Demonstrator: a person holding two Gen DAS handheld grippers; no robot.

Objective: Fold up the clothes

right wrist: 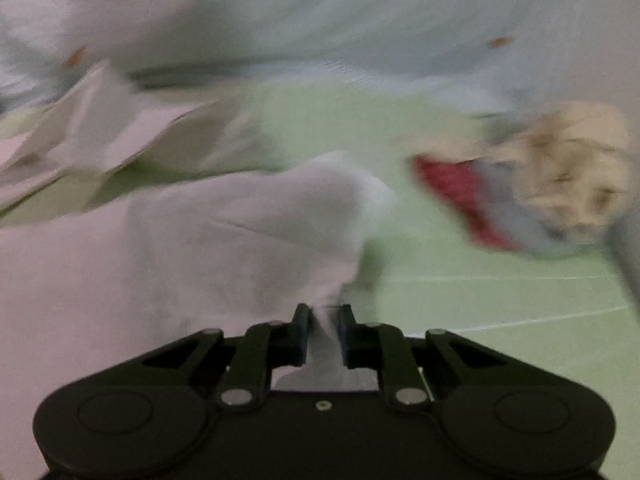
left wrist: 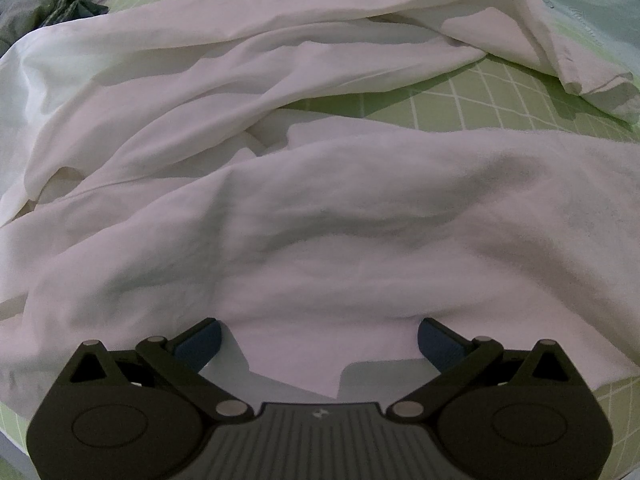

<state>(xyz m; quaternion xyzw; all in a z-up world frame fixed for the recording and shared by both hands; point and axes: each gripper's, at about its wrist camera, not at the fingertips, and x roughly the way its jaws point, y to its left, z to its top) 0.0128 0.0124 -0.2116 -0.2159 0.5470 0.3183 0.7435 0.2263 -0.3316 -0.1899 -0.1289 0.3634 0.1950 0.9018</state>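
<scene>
A white garment point(left wrist: 304, 208) lies crumpled across a green grid mat point(left wrist: 480, 92), with one sleeve point(left wrist: 532, 28) lifted at the far right. My left gripper point(left wrist: 320, 340) is open and empty, its blue pads either side of the garment's near edge. In the right wrist view, which is blurred, my right gripper point(right wrist: 324, 328) is shut on a fold of the white garment point(right wrist: 180, 240), which rises from the jaws to the left.
A pile of other clothes point(right wrist: 560, 176), beige, grey and red, lies on the mat point(right wrist: 480, 300) at the right. A dark checked cloth point(left wrist: 72, 0) sits at the far left. Pale fabric point(right wrist: 320, 20) fills the background.
</scene>
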